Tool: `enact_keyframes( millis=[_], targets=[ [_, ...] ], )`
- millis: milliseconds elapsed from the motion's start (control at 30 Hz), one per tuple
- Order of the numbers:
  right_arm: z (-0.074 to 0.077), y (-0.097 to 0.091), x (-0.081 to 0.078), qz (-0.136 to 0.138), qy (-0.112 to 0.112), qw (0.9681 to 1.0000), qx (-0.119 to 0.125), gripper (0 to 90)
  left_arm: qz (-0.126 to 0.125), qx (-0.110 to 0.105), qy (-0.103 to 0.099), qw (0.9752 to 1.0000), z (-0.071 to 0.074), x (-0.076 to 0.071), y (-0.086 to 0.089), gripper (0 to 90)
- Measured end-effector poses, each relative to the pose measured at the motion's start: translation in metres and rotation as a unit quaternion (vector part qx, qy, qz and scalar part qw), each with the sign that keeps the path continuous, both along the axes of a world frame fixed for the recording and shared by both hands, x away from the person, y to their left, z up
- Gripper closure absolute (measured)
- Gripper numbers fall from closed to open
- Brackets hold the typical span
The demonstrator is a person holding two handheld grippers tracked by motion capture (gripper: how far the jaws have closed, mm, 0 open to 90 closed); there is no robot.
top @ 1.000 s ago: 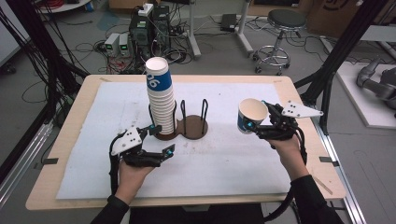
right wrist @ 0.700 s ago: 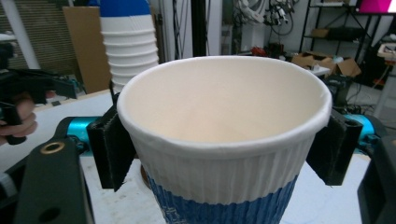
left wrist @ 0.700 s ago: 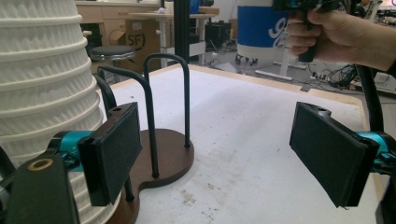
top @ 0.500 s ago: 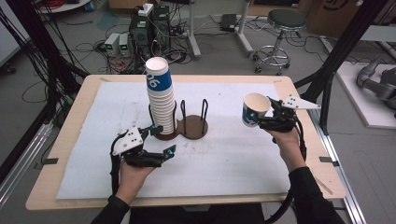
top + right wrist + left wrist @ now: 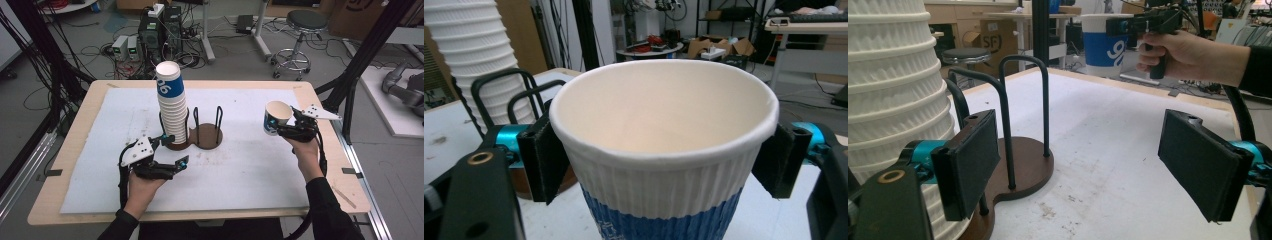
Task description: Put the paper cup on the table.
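While I look down from the high view, my right gripper (image 5: 286, 126) holds a single white-and-blue ribbed paper cup (image 5: 274, 118) upright in the air over the right part of the white foam sheet (image 5: 250, 170), near that sheet's right edge and well apart from everything else. My left gripper (image 5: 172, 152) rests low on the sheet with its jaws parted and nothing between them, just beside the dark brown two-ring wire cup holder (image 5: 200, 135). A tall stack of white ribbed paper cups (image 5: 172, 107), topped by a blue-banded one, stands in the holder's left ring; the right ring is vacant. Between holder and held cup lies a broad bare stretch of sheet, and the front half of the sheet is bare too. The light wooden table (image 5: 65, 160) shows a narrow border around the sheet.

From the left gripper view, the two black pads stand wide apart over bare sheet, gripping nothing. The stack (image 5: 893, 100) rises at the left, close behind the left pad, and the holder's black wire hoops (image 5: 1023, 100) sit just beyond. Farther off, a hand (image 5: 1188, 52) carries the other gripper and the cup (image 5: 1105, 45) above the table's far edge.

From the right gripper view, both pads press on the cup (image 5: 664, 165) just under its rolled rim, one on each side. The stack (image 5: 479, 55) and the hoops (image 5: 509, 95) stand behind at the left.
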State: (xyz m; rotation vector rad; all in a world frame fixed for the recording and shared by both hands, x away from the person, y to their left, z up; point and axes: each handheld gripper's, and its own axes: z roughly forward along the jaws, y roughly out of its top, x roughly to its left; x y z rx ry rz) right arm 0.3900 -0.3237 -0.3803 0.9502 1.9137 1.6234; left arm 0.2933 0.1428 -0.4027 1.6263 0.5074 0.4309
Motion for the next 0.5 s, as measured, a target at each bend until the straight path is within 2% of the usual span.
enact_keyframes(
  millis=[233,467,500],
  targets=[
    [-0.016,-0.007,0.005,-0.018,0.011,0.9998,0.006,21.9,0.002,0.003,-0.002,1.0,-0.001,0.001,0.0,16.7],
    [-0.03,-0.008,0.011,-0.033,0.018,0.9993,0.001,22.0,0.0,0.005,0.001,1.0,-0.002,0.001,-0.003,16.7],
    [-0.033,-0.007,0.013,-0.036,0.024,0.999,0.0,22.0,-0.001,0.005,0.001,1.0,-0.002,0.001,-0.003,16.7]
  ],
)
